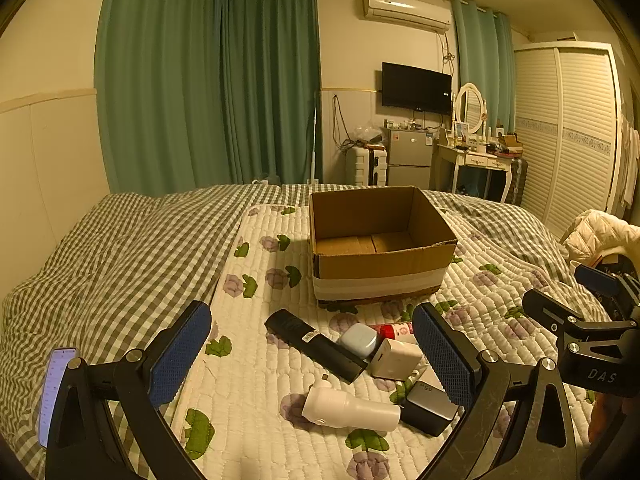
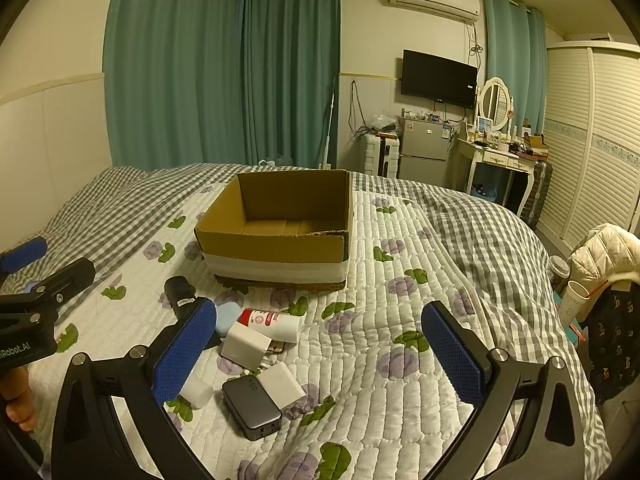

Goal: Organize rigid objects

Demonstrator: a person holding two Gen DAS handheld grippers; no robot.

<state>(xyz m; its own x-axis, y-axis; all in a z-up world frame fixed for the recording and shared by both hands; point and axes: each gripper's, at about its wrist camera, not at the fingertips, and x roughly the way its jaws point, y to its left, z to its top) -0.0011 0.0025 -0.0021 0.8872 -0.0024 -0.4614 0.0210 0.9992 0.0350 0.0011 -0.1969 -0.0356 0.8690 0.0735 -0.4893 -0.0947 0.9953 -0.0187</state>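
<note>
An empty cardboard box (image 1: 380,268) (image 2: 276,246) sits on the white flowered quilt (image 1: 260,380) (image 2: 384,320). In front of it lies a pile: a black remote-like bar (image 1: 316,344), a pale blue case (image 1: 359,340) (image 2: 227,317), a red-and-white tube (image 1: 394,330) (image 2: 272,322), a white adapter (image 1: 396,358) (image 2: 245,344), a white bottle (image 1: 348,408), a grey charger (image 1: 428,406) (image 2: 251,406) and a white block (image 2: 282,384). My left gripper (image 1: 312,360) is open above the pile. My right gripper (image 2: 320,356) is open, right of the pile.
The checked bedspread (image 1: 120,248) covers the bed. A phone (image 1: 54,392) is mounted on the left gripper. A cream jacket (image 2: 604,256) hangs at the right bed edge. Dresser, fridge and wardrobe stand beyond the bed.
</note>
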